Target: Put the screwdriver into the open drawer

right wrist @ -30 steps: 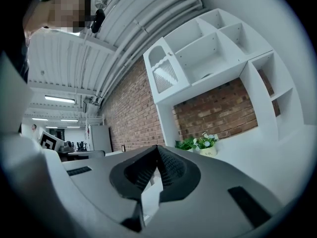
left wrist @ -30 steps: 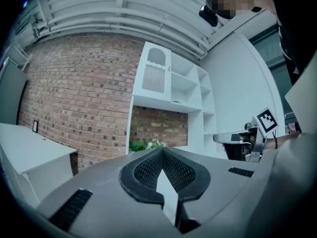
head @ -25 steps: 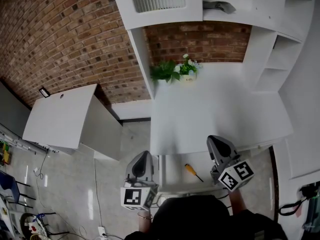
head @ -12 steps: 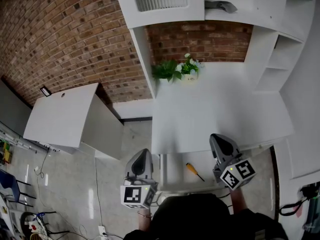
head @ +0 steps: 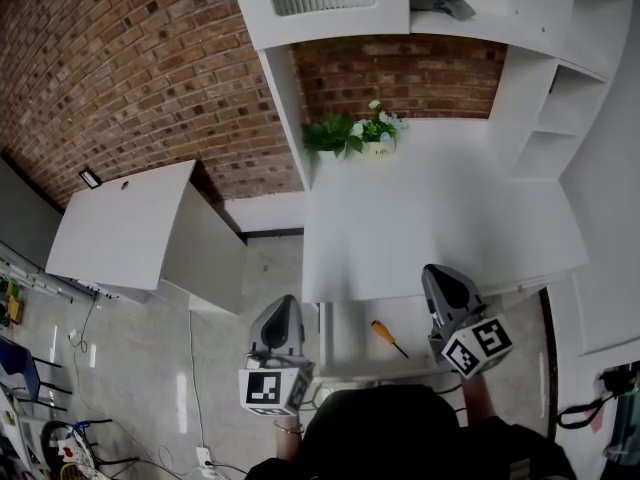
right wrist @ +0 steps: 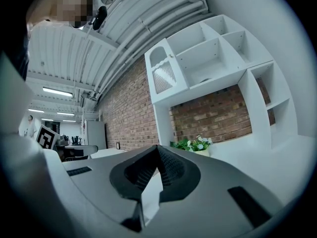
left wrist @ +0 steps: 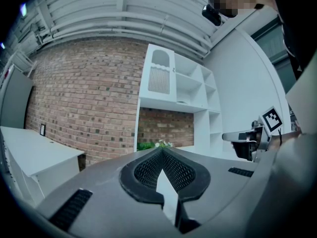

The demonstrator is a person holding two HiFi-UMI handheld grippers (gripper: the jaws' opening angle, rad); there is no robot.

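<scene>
A screwdriver (head: 387, 338) with a yellow handle and a dark shaft lies inside the open white drawer (head: 345, 353) under the desk's front edge. My left gripper (head: 282, 308) hangs left of the drawer, over the floor, its jaws shut and empty. My right gripper (head: 442, 276) hovers at the drawer's right end, by the desk edge, also shut with nothing in it. In the left gripper view the gripper (left wrist: 162, 149) points level towards the shelves. The right gripper (right wrist: 157, 147), in its own view, points level the same way.
The white desk (head: 440, 208) carries a potted plant (head: 365, 133) at its back left corner. White shelving (head: 560, 108) rises behind and to the right, against a brick wall (head: 150, 78). A white cabinet (head: 130, 233) stands at the left, with cables (head: 60, 448) on the tiled floor.
</scene>
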